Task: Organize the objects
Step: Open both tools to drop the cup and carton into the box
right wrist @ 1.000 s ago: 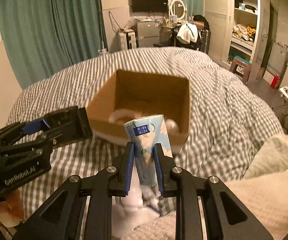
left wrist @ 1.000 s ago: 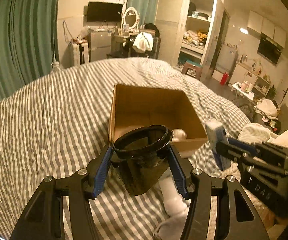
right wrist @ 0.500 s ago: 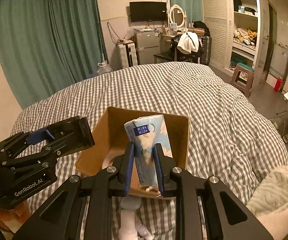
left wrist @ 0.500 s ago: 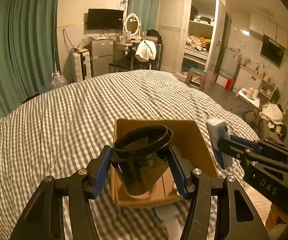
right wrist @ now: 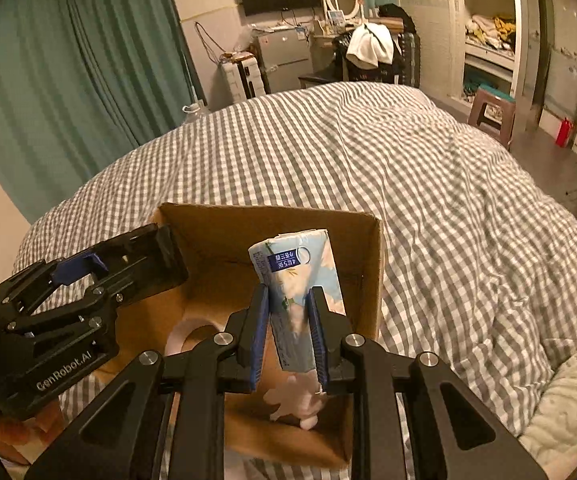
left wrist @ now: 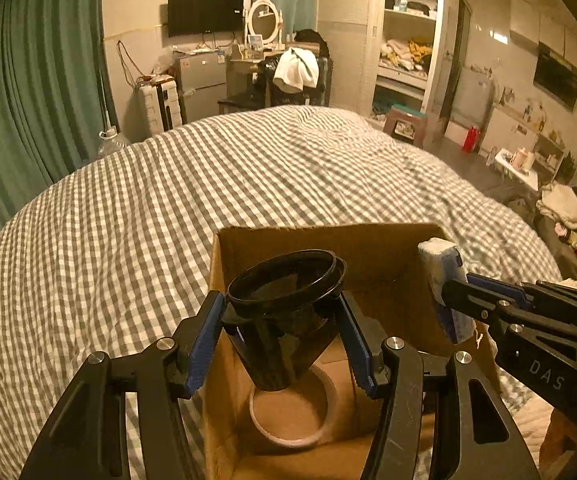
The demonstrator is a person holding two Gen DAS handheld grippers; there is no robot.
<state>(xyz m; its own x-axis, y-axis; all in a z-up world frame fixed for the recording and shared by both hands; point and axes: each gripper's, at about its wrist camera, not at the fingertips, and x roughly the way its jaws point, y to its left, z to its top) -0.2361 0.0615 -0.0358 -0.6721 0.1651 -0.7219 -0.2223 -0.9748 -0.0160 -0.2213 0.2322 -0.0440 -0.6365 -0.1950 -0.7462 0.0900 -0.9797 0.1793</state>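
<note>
Both claws have moved forward over the open brown cardboard box [left wrist: 388, 256], low in frame on the grey checked bed [left wrist: 168, 200]. Left claw [left wrist: 282, 340] grips a black plastic cup [left wrist: 284, 312]; right claw [right wrist: 288, 336] pinches a blue-white tissue pack [right wrist: 296, 280].

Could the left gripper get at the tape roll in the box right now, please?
Probably not: the left gripper is shut on a black cup, hanging right above the tape roll in the cardboard box.

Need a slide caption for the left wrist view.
Left claw holds a black cup over the cardboard box, above a tape roll.
</note>
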